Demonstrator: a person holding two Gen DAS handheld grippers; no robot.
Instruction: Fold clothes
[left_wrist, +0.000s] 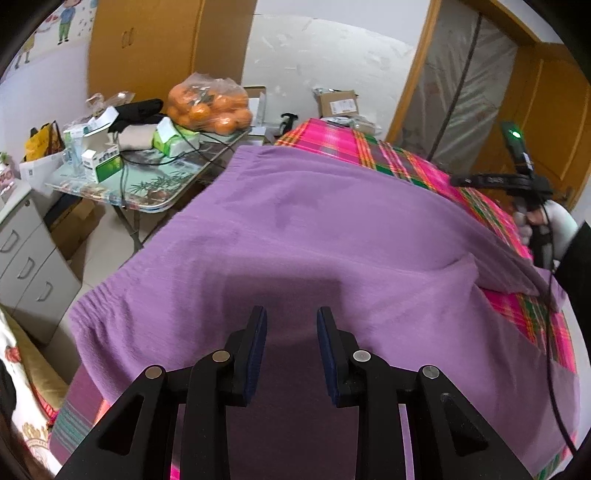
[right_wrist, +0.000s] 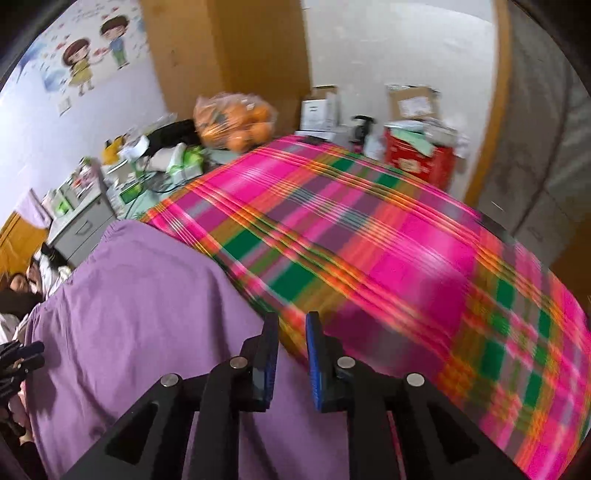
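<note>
— Both claws hang over the purple garment (left_wrist: 295, 229). Left claw (left_wrist: 291, 325) has its pads apart, nothing between them, cloth just beneath.

— And the right claw (right_wrist: 291, 328)?

— Pads apart too, nothing pinched, right above the garment's edge.

— How's it lying?

— Spread on the pink-and-green plaid table cover (right_wrist: 388, 240). Soft, matte knit, gently wrinkled, one corner folded over.
</note>
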